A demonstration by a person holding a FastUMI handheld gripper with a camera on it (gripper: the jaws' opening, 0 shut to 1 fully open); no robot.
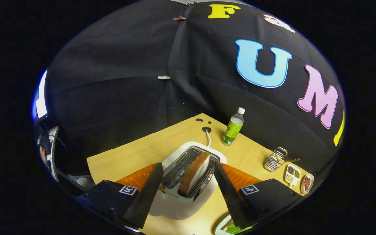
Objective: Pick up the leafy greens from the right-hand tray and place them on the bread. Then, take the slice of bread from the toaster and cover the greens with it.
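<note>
A white toaster [178,204] stands on the wooden table [135,156], directly under my gripper [188,178]. A slice of bread [195,174] with a brown crust stands upright in the toaster's right slot, poking out of the wire rack. My two black fingers [148,192] are spread wide on either side of the toaster top, with the slice between them and touching neither. The gripper is open. By the right finger, a bit of leafy greens [235,228] shows on a pale plate [220,227], partly hidden by the finger.
A green drink bottle [233,129] stands behind the toaster, beside the toaster's white cord [208,138]. To the right are a wire holder [275,159], a white divided dish of seasonings [292,174] and a small dish with something red [307,182].
</note>
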